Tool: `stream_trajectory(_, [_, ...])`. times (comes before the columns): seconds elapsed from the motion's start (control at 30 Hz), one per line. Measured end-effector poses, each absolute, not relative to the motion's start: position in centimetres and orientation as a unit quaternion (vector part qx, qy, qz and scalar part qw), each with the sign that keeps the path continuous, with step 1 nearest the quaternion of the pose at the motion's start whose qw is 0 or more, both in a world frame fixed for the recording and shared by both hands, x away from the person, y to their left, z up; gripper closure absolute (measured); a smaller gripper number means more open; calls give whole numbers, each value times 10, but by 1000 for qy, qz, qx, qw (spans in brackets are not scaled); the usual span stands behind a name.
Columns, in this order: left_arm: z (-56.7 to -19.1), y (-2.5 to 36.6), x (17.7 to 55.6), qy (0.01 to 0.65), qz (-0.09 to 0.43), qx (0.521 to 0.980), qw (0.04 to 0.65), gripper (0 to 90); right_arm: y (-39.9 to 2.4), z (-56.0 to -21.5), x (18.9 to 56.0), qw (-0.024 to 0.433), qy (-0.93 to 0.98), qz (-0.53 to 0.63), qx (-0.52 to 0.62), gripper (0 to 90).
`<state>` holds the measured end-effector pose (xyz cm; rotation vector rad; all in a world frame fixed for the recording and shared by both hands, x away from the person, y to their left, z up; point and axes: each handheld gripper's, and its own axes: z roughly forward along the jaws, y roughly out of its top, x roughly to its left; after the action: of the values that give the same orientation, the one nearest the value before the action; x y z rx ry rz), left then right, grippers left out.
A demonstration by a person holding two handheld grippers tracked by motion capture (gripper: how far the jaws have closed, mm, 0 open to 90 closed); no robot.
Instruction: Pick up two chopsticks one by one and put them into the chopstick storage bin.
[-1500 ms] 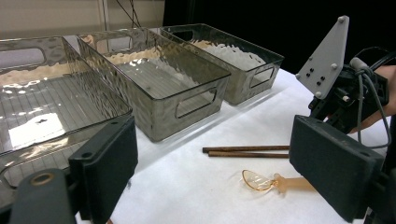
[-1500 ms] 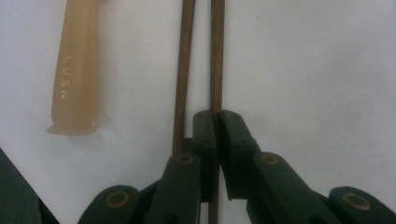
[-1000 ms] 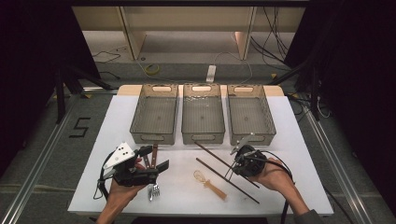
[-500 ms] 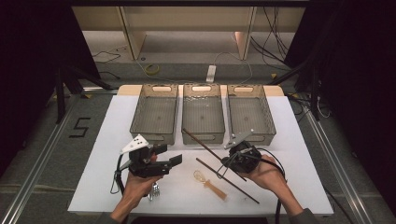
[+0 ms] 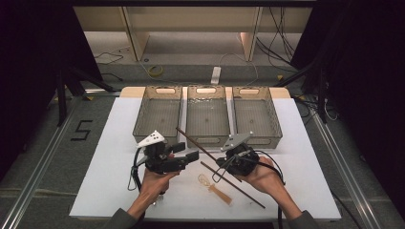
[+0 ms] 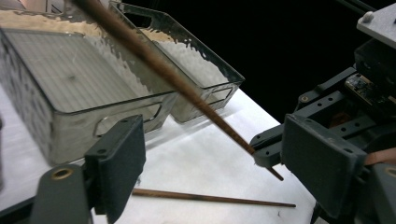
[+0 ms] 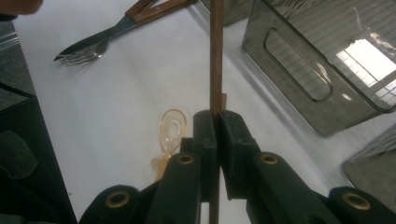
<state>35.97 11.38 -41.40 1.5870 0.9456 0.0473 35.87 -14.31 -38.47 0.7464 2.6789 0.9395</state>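
Right claw [image 7: 217, 123] clamped on a thin round wooden chopstick [image 7: 216, 56].
Left claw [image 5: 191, 151], jaws just closing, gaped empty; ribbed clear bins [image 5: 208, 116] sat on the white worktop [image 5: 110, 181].

We see 3 bins [image 5: 207, 117] walling off the table's far edge, touching side by side with no gap between them. The held chopstick [image 5: 198, 145] slants across the middle ahead of both grippers. The second chopstick [image 5: 234, 185] and spoon [image 5: 215, 187] clutter the near centre; both outer margins of the table [image 5: 105, 157] lie bare.
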Motion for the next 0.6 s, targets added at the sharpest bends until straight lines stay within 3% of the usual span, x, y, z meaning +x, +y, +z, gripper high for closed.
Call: stream_trajectory(0.6, [-424,110,364,405,-35,680,611,555,-125,-386,354,108,904,341,234,859])
